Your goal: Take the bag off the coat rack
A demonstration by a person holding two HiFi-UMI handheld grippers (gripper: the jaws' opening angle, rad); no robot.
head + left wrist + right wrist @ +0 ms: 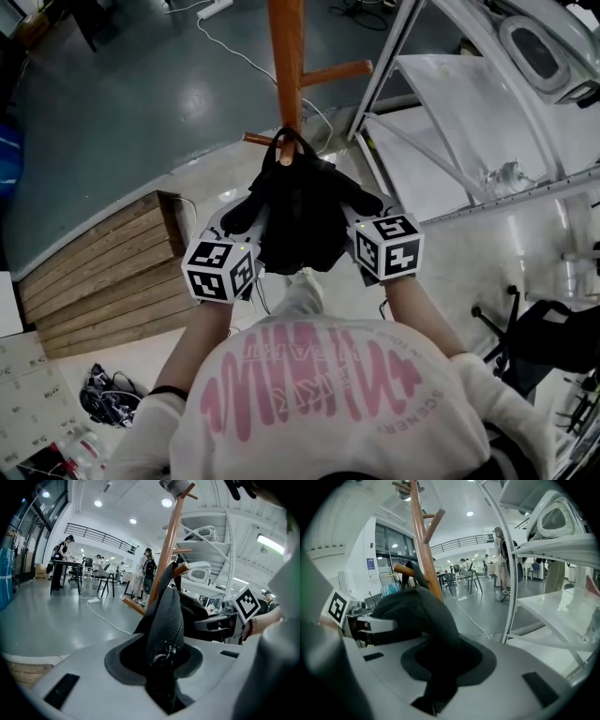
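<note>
A black bag (298, 220) hangs by its looped handle (286, 142) from a low peg of the wooden coat rack (286, 56). My left gripper (246, 216) is shut on the bag's left side, and my right gripper (364, 204) is shut on its right side. In the left gripper view, the bag's zipped edge (164, 630) runs down into the jaws of the left gripper (161, 667), with the rack pole (168, 545) behind. The right gripper view shows black fabric (422, 616) pinched in the right gripper (436, 677), and the handle (415, 571) hooked over a peg (401, 569).
A white metal shelf frame (450, 141) stands close on the right of the rack. Low wooden planking (103, 272) lies to the left, with a white cable (234, 52) on the grey floor behind. A black stand (553, 337) is at the right. People (63, 550) stand far off.
</note>
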